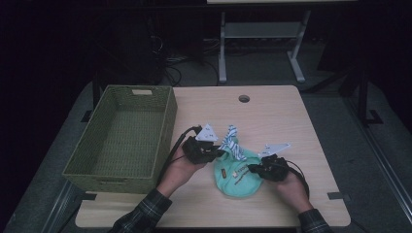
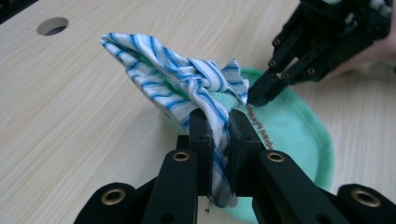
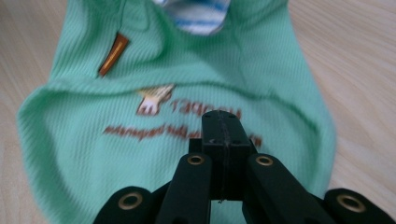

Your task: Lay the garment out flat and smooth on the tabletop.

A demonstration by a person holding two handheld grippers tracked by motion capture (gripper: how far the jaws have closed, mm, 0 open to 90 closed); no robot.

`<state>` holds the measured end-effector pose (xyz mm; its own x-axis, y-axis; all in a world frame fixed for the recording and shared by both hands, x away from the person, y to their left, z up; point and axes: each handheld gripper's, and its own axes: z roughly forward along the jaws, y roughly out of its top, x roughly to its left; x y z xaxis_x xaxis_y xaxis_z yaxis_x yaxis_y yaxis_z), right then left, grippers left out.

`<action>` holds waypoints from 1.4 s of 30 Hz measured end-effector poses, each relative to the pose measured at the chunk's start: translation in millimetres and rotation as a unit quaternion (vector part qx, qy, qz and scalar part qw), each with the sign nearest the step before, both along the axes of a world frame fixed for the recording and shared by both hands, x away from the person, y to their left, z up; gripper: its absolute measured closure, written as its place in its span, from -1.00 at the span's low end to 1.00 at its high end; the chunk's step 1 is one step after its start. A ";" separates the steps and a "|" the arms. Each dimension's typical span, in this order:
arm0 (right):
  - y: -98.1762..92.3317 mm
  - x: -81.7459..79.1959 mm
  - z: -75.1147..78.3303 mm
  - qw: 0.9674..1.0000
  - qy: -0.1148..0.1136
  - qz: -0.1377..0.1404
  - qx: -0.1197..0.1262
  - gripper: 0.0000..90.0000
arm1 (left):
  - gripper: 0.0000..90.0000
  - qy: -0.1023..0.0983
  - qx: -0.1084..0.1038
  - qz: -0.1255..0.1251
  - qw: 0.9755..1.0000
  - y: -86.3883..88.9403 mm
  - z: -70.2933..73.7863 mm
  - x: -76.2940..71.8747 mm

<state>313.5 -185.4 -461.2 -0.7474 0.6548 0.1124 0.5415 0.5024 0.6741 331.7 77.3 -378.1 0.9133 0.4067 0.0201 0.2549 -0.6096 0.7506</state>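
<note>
The green garment (image 1: 236, 175) is seen lying near the middle of the table's (image 1: 291, 121) near edge, with a blue-striped cloth part (image 1: 232, 141) raised from its far end. That striped part is pinched between the jaws of the left gripper (image 2: 217, 125), as shown in the left gripper view, where white-and-blue fabric is clamped and trails out below the pads. The right gripper (image 1: 253, 169) is held with its jaws pressed together, resting against the green fabric just by the brown printed lettering (image 3: 177, 131); whether any cloth is caught between them cannot be told. The garment's long axis is judged to run from the near edge towards the far edge, so the striped end lies away from the person and slightly to the left, nearer the left hand (image 1: 180, 167). The woven basket (image 1: 121, 141) is set along the left edge, just beside the left gripper, its open top unobstructed. Bare wood is left towards the far and right edges, which gives room for drawing the cloth out.
</note>
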 end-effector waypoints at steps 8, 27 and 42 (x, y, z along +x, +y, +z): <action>-11.7 -5.0 3.9 1.000 -0.002 -0.010 0.000 1.00 | 0.81 -0.006 0.007 -0.001 1.000 -2.1 -1.7 -0.5; -3.7 -25.2 -4.6 1.000 0.012 0.015 -0.010 1.00 | 0.81 -0.026 0.013 0.018 0.999 11.8 4.3 3.6; -8.2 -22.1 -1.6 1.000 0.005 0.007 -0.008 1.00 | 0.80 -0.006 0.039 -0.044 0.998 -14.6 -12.3 -15.6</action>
